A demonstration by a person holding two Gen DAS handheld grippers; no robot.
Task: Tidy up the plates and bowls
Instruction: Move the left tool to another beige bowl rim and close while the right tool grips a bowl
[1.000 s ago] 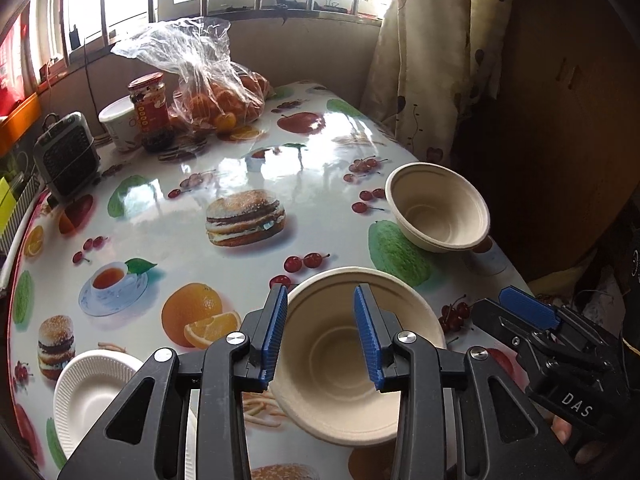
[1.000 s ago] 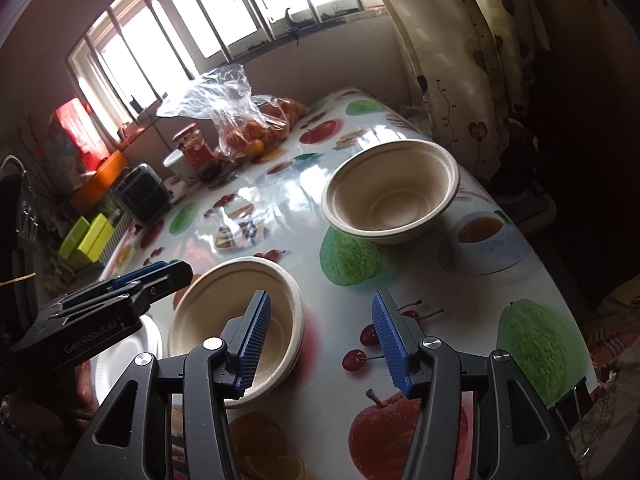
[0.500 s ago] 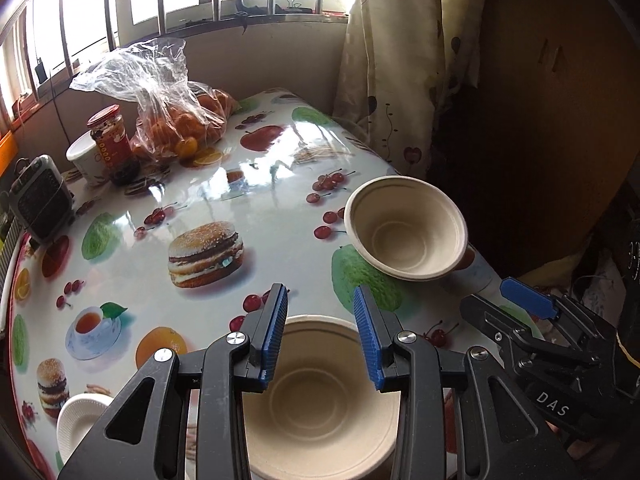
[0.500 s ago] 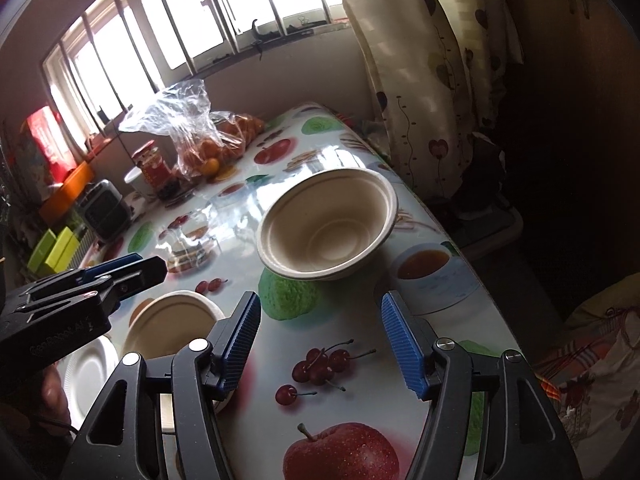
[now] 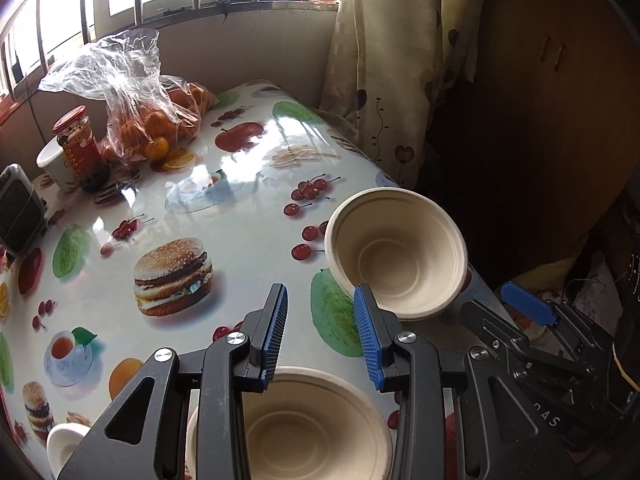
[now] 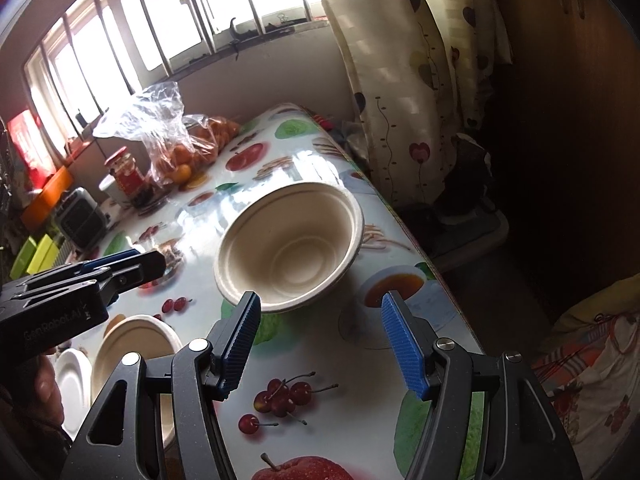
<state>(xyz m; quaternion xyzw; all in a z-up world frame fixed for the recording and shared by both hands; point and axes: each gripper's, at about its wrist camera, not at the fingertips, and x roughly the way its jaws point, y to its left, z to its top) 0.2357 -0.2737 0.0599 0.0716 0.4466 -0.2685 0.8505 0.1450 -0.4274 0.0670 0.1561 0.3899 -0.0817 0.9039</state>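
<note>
Two beige paper bowls stand on the fruit-print table. The far bowl sits near the table's right edge. My right gripper hovers just in front of it, open wide with only tablecloth between its blue pads. Its tip also shows at the right of the left wrist view. The near bowl lies below my left gripper, which is open with a narrow gap and holds nothing. A small white plate rests left of the near bowl.
At the back left stand a plastic bag of oranges, a red-lidded jar, a white cup and a small dark heater. A curtain hangs past the table's far right corner, and the table's edge drops off right beside the far bowl.
Both grippers have moved toward the far bowl, which now looks larger and closer. The near bowl has slid to the bottom of the left view. The right jaws have widened.
</note>
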